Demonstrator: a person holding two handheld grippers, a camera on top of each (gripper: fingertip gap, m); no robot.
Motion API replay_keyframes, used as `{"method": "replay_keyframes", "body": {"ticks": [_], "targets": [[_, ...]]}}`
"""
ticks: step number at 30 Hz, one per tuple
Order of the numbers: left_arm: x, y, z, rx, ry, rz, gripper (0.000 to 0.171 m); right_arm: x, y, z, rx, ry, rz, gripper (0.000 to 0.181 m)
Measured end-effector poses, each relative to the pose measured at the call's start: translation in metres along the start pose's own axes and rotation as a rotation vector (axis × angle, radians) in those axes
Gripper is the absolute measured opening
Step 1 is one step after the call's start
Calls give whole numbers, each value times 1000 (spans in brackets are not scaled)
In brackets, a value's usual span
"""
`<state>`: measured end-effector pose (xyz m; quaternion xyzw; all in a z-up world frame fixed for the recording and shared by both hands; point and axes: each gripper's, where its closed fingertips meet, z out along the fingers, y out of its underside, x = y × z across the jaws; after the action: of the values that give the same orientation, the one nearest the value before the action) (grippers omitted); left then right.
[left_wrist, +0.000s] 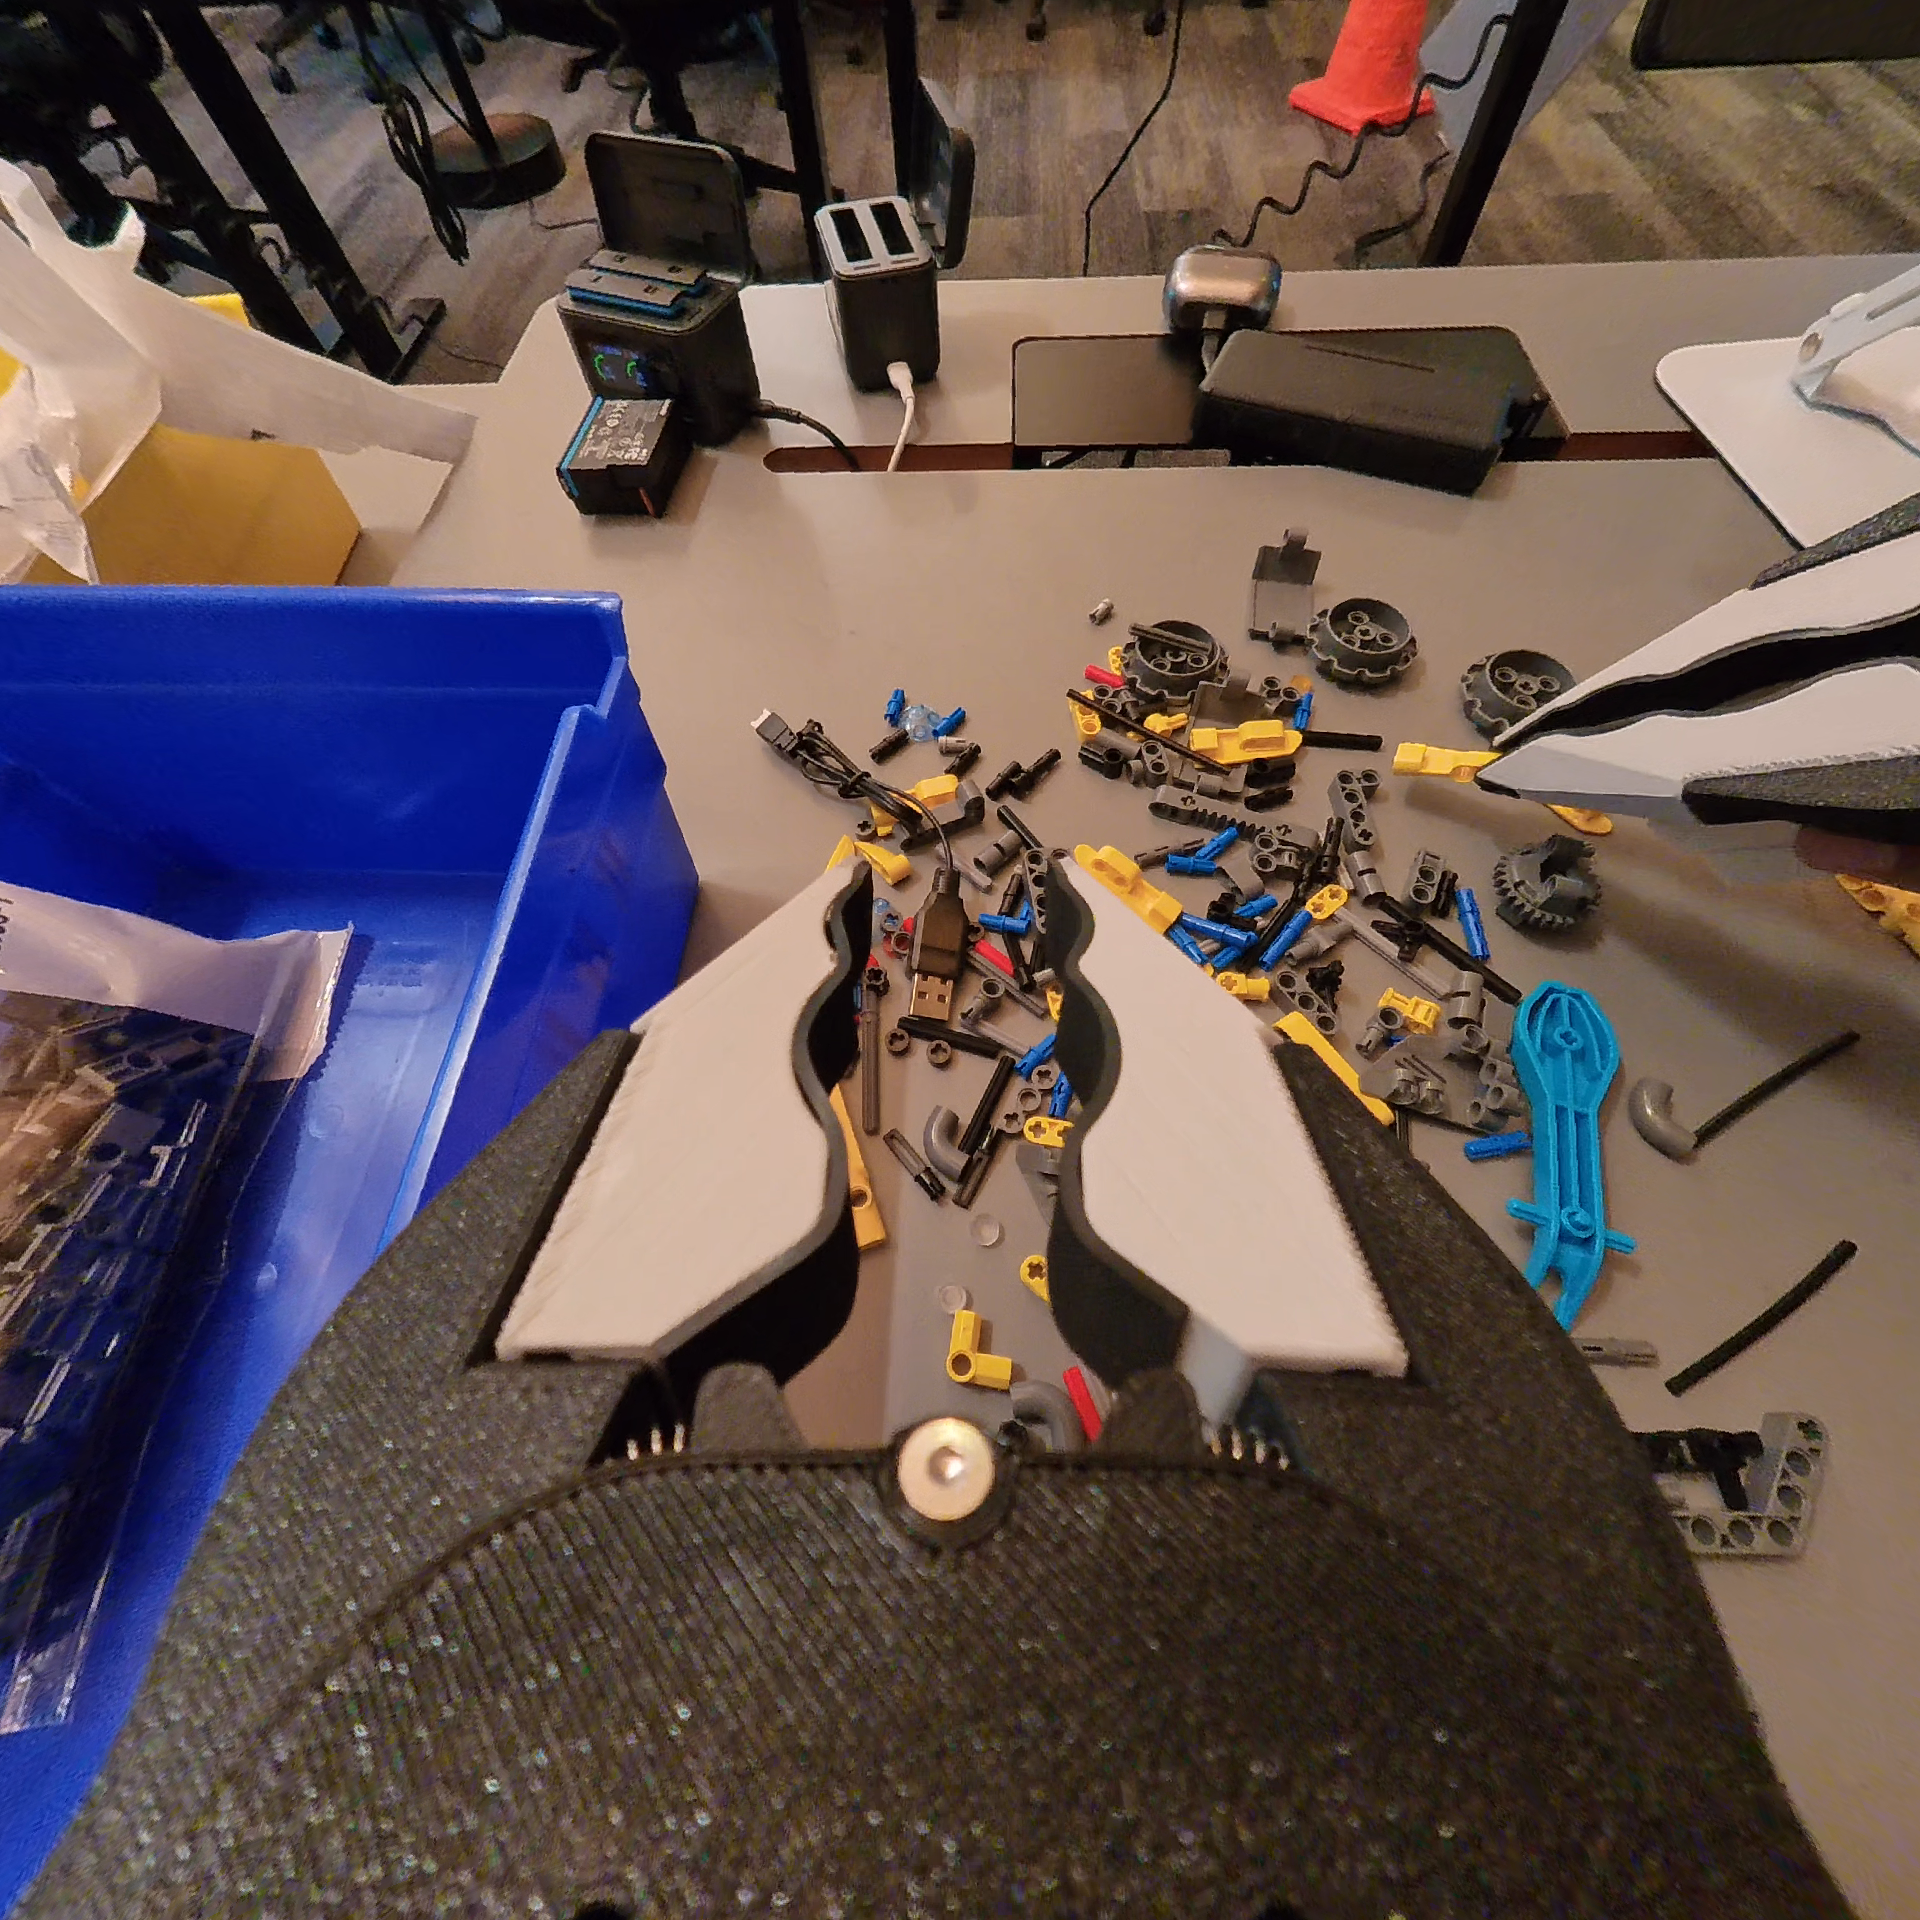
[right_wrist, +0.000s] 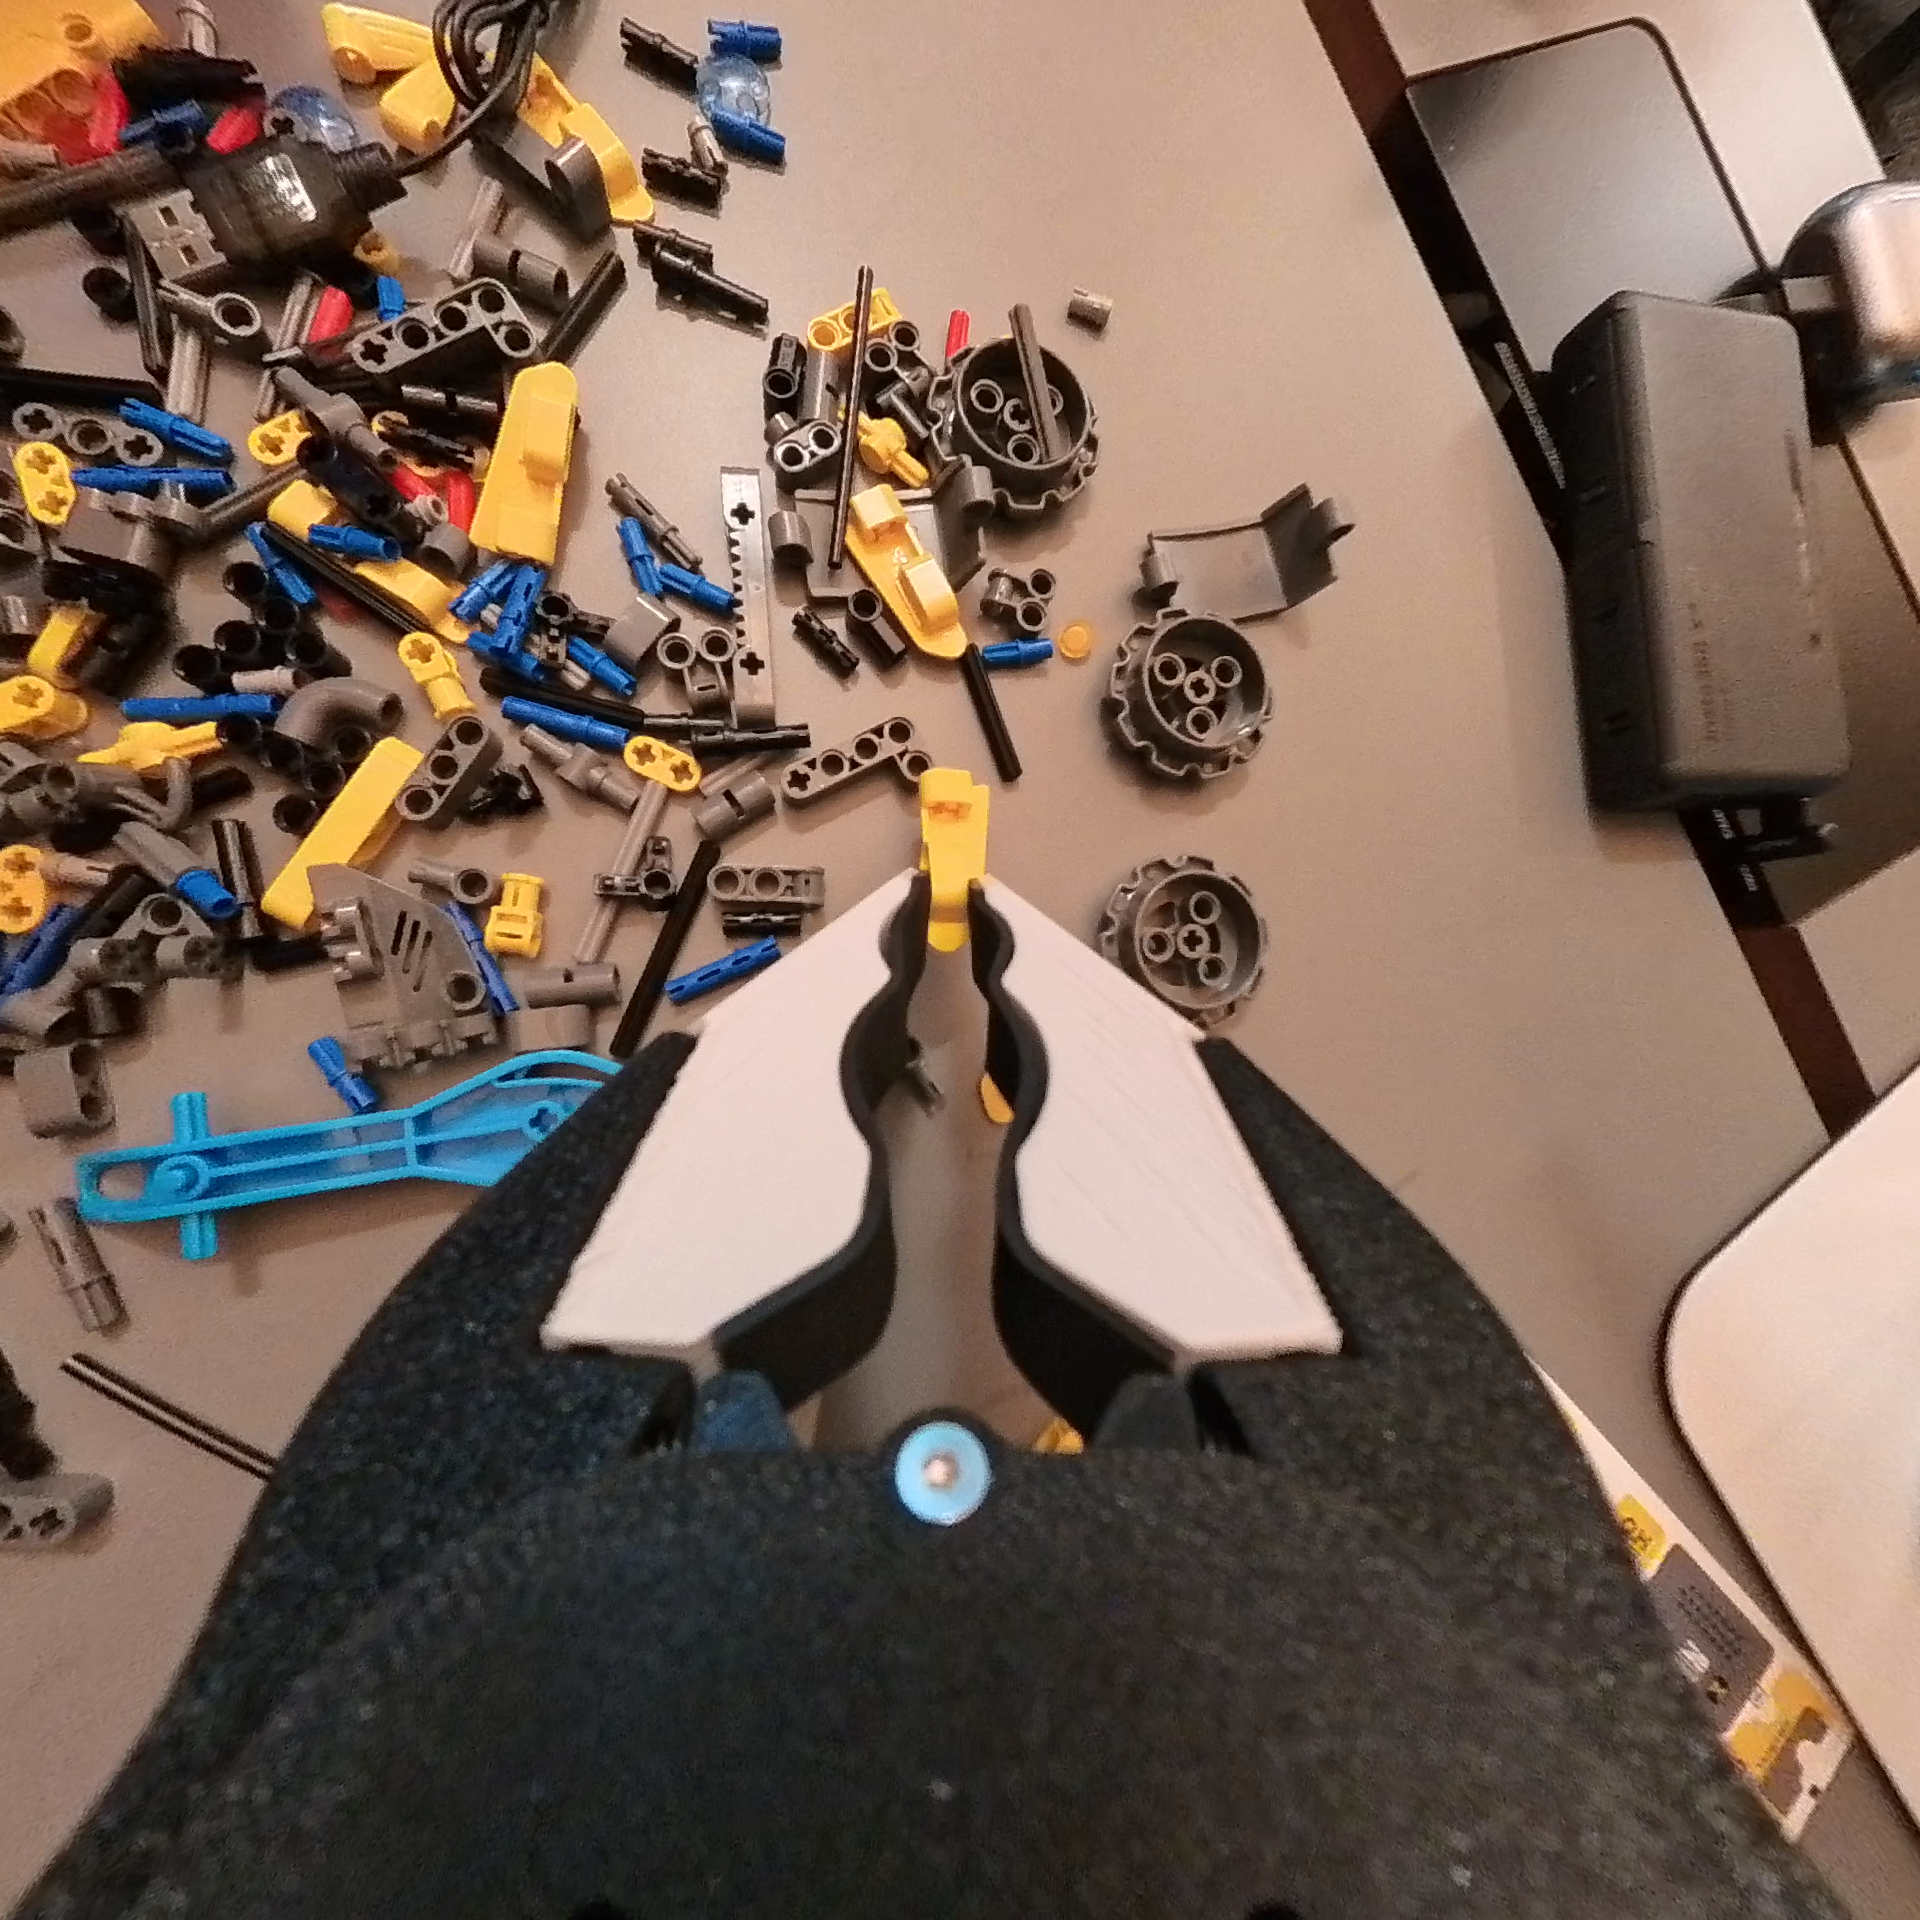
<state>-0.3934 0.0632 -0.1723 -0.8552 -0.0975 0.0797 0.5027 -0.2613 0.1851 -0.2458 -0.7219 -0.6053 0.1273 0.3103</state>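
A heap of small plastic building parts (left_wrist: 1226, 894), yellow, blue, black and grey, lies on a grey table (left_wrist: 727, 582). My left gripper (left_wrist: 961, 868) is open and empty above the heap's left side, over a black USB plug (left_wrist: 935, 956). My right gripper (right_wrist: 943, 881) is shut on a yellow panel piece (right_wrist: 953, 831) and holds it above the table near a grey wheel hub (right_wrist: 1184, 940). The right gripper also shows in the left wrist view (left_wrist: 1496, 764) at the right, with the yellow piece (left_wrist: 1439, 761) at its tips.
A blue bin (left_wrist: 312, 831) with a plastic bag of parts (left_wrist: 125, 1195) stands to the left. Battery chargers (left_wrist: 665, 322) and a black box (left_wrist: 1361, 405) sit at the table's far edge. A light blue tool (left_wrist: 1564, 1122) lies right of the heap. A white pad (right_wrist: 1808, 1403) lies right. Tip to tip, the grippers are about 20 centimetres apart. Measured from the fingertips, the black USB plug (left_wrist: 935, 956) is 9 centimetres or so from the left gripper and 20 centimetres from the right. Seen from the right wrist view (right_wrist: 240, 207) as well.
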Motion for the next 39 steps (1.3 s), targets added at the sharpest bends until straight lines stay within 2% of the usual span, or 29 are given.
{"method": "replay_keyframes", "body": {"ticks": [11,16,22,27,32,39], "targets": [[0,0,0,-1,3,-1,33,-2,1,1,-13,5,-10,7],[0,1,0,-2,3,-2,33,-6,-7,-4,25,-25,10,13],[-2,0,0,2,4,-12,33,-7,-41,-3,107,-87,70,19],[-2,2,0,-4,3,-9,33,0,-74,21,118,-127,119,25],[-4,-1,-3,14,9,-22,33,4,-67,48,42,-150,146,25],[-1,0,-1,3,14,-13,33,1,-56,53,12,-201,171,22]]}}
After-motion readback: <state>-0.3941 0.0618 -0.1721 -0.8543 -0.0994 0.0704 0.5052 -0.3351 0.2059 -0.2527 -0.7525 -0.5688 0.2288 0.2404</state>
